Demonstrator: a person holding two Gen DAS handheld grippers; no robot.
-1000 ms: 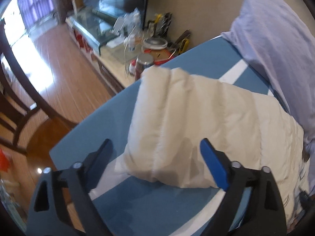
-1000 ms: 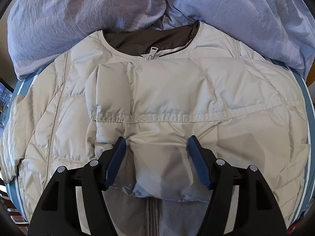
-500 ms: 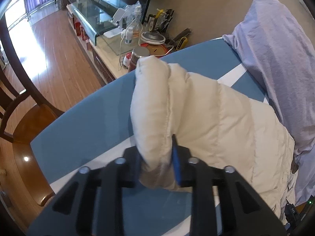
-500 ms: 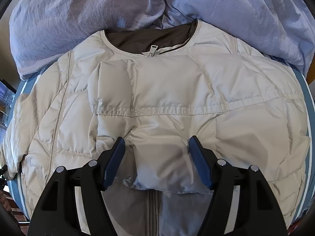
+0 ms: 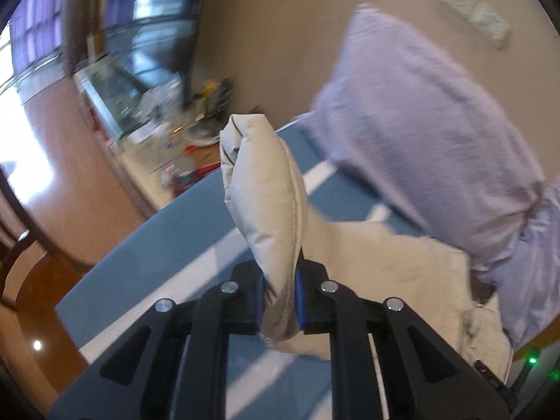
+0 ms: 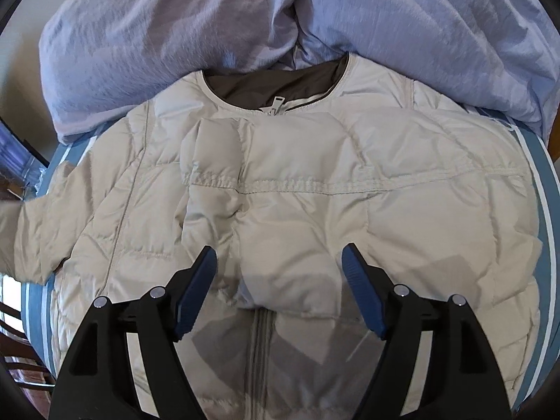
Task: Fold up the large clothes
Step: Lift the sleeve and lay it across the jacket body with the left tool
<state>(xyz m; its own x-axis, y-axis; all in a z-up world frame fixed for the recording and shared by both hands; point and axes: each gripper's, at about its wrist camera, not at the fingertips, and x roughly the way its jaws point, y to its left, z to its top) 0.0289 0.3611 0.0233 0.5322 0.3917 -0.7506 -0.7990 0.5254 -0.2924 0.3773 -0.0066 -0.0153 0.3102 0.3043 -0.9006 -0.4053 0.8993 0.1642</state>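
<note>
left gripper [image 5: 280,301] clamped on sleeve [image 5: 266,203] | right gripper [image 6: 278,280] apart over jacket [image 6: 315,210] | lay sleeve flat across chest (avoid bunching)

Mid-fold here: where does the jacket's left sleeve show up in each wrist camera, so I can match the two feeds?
Left wrist: the sleeve stands centre frame, lifted off the bed, its lower end pinched in the left claw.
Right wrist: the same sleeve trails off the far left edge, blurred; the right claw hovers open over the jacket front.
Shared landmark: the lavender pillow, right of the sleeve in the left view, top left in the right view.
</note>
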